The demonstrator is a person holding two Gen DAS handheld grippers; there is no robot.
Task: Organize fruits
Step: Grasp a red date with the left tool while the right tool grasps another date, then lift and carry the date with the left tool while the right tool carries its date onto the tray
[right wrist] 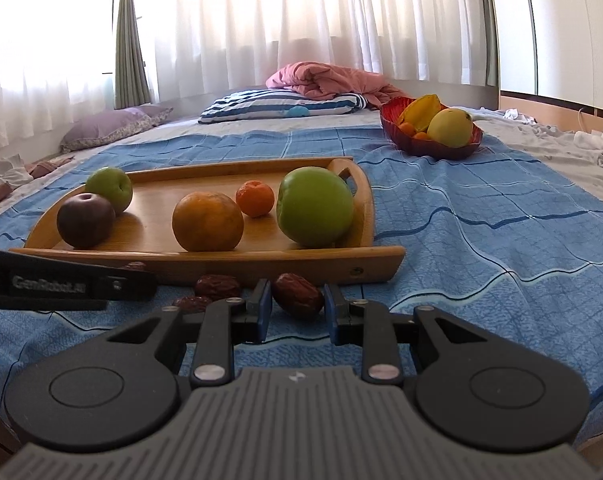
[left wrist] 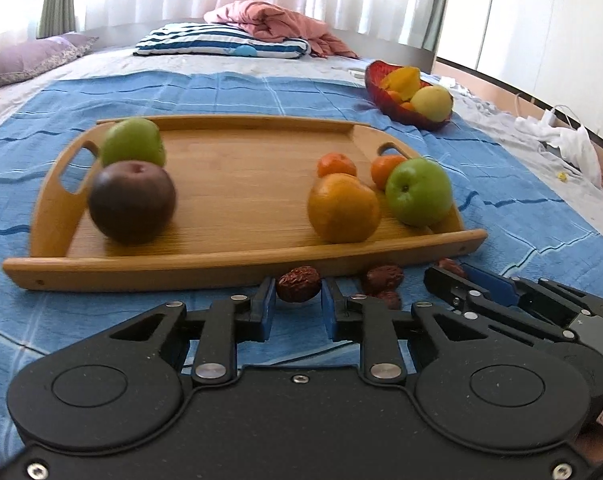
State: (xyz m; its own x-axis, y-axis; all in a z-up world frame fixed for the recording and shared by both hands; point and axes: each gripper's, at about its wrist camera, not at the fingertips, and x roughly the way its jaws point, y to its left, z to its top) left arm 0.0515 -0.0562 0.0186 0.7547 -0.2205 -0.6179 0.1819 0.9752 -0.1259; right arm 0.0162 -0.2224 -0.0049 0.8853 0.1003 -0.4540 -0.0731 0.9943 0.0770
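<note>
- Covering the bed is a blue blanket (left wrist: 181,92), and all the fruit sits on it.
- A wooden tray (left wrist: 237,270) lies in the middle of the blanket, its near edge facing both tongs.
- On the tray are 6 fruits: a dark plum (left wrist: 132,202) and a green apple (left wrist: 132,142) at the left end, a big orange (left wrist: 343,208), 2 small tangerines (left wrist: 336,165) and another green apple (left wrist: 418,192) at the right end.
- A red bowl (right wrist: 429,146) with yellow fruit sits near the blanket's far right corner.
- The left gripper (left wrist: 298,300) is squeezed on 1 red date (left wrist: 298,284), just beside the tray's near edge.
- The right gripper (right wrist: 295,304) is squeezed on another date (right wrist: 297,294), also by that near edge.
- 2 more dates (right wrist: 217,286) lie loose between them on the blanket.
- I think the step now is picking up dates. Next, each one needs a gentle lift over the tray's edge and a soft drop inside.
</note>
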